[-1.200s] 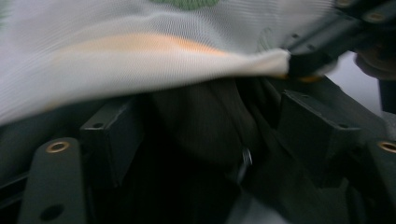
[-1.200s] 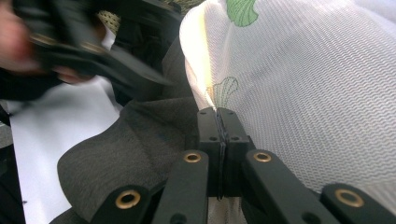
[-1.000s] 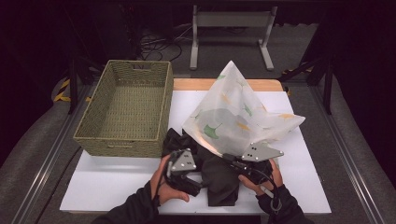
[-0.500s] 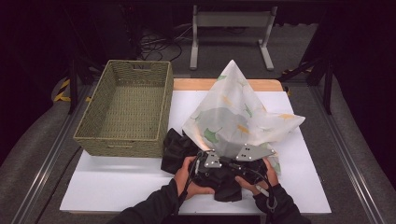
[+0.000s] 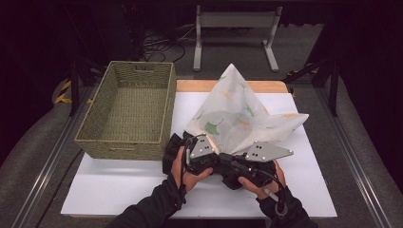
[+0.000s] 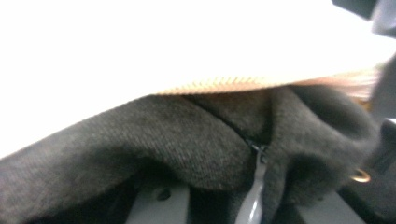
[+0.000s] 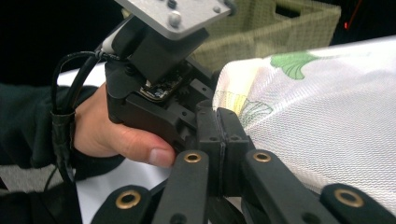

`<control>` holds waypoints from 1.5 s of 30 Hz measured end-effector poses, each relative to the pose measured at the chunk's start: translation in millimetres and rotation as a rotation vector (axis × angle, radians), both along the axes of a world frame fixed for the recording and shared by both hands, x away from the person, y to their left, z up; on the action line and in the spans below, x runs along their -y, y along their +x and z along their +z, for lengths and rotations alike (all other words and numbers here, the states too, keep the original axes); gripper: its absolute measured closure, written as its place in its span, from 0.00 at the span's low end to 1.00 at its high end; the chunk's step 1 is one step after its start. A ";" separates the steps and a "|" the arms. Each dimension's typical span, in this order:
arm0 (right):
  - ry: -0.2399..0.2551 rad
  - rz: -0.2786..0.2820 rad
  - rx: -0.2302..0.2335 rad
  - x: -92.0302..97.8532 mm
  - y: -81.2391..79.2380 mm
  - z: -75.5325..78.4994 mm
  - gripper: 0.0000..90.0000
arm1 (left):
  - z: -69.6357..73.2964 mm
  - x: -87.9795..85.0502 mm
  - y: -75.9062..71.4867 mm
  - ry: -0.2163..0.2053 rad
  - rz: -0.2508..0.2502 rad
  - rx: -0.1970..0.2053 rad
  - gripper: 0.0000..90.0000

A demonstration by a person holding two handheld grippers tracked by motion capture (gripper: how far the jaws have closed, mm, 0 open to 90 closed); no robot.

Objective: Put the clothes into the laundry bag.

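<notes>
Two grippers meet over the dark cloth (image 5: pixel 177 153): left gripper (image 5: pixel 209 159) apparently clamped on its fold to hold it, right gripper (image 5: pixel 227 167) jaw state unclear, the basket (image 5: pixel 124 145) beside them.

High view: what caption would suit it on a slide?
Two hand-held grippers meet over a dark garment beside a leaf-print cloth and a woven basket.

Lab: railed rig table (image 5: pixel 304 190); cables (image 5: pixel 161 45)
</notes>
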State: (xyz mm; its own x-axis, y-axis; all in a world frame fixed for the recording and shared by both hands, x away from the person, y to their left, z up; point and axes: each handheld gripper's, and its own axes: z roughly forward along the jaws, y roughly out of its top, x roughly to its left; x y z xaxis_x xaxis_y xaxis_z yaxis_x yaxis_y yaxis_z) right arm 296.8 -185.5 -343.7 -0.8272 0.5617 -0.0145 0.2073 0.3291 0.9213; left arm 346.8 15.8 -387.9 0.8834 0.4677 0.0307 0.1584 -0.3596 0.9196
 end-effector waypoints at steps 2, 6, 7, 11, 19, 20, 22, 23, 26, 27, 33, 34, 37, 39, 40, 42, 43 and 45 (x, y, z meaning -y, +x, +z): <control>0.044 0.023 0.008 -0.7 -2.5 11.7 1.00 | 14.8 -6.3 -7.2 -0.015 0.001 0.032 0.94; 0.027 0.008 0.060 -6.6 -8.1 29.7 1.00 | 22.5 -10.0 -8.2 0.015 0.031 0.056 0.94; 0.027 0.008 0.060 -6.6 -8.1 29.7 1.00 | 22.5 -10.0 -8.2 0.015 0.031 0.056 0.93; -0.023 -0.030 0.045 -11.8 -4.2 17.7 1.00 | -3.8 -1.2 15.3 0.053 0.120 0.019 0.93; -0.100 -0.101 0.005 4.0 7.0 -23.0 1.00 | -25.3 17.3 44.9 0.052 0.275 -0.026 0.91; -0.100 -0.101 0.005 4.0 7.0 -23.0 1.00 | -25.3 17.8 43.1 0.048 0.264 -0.034 0.91; -0.082 -0.128 -0.014 14.7 10.1 -30.5 1.00 | -24.1 14.8 32.0 0.017 0.214 -0.081 0.80; -0.082 -0.128 -0.014 14.7 10.1 -30.5 1.00 | -24.1 14.8 32.0 0.017 0.214 -0.081 0.73; -0.088 -0.134 -0.009 20.2 7.1 -30.6 1.00 | -16.6 2.0 12.5 0.031 0.111 -0.126 0.54; -0.091 -0.132 -0.008 20.9 5.4 -31.0 1.00 | -14.1 -5.9 2.0 0.036 0.085 -0.115 0.46; -0.102 -0.135 -0.012 23.8 -0.8 -32.8 1.00 | -7.2 -59.8 -35.4 0.101 0.012 -0.037 0.24; -0.105 -0.132 -0.012 24.4 -1.6 -33.6 1.00 | -8.7 -69.0 -40.3 0.144 0.013 -0.011 0.20; -0.117 -0.133 -0.016 26.3 -4.1 -36.0 1.00 | -19.2 -91.1 -45.6 0.199 0.034 -0.009 0.16; -0.116 -0.134 -0.024 28.6 -6.0 -37.9 1.00 | -32.7 -106.5 -41.9 0.233 0.047 -0.056 0.14; -0.118 -0.134 -0.022 29.2 -6.5 -38.8 1.00 | -38.4 -109.9 -39.2 0.261 0.055 -0.067 0.13; -0.129 -0.134 -0.022 28.9 -7.6 -40.3 1.00 | -48.5 -114.0 -32.2 0.282 0.050 -0.112 0.12; -0.139 -0.134 -0.018 28.1 -8.1 -41.2 1.00 | -54.8 -114.2 -27.5 0.309 0.037 -0.136 0.10; -0.180 -0.134 0.004 23.9 -8.7 -44.6 1.00 | -71.4 -110.3 -17.5 0.335 0.023 -0.172 0.12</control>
State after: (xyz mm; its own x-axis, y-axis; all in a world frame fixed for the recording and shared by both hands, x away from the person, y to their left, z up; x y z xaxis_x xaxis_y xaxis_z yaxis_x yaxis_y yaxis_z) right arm 288.1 -209.4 -388.3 -0.7453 0.6543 -0.1278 0.2561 0.4580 0.8513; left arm 329.3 126.1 -459.2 0.8782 0.4769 0.0377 0.3119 -0.6305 0.7107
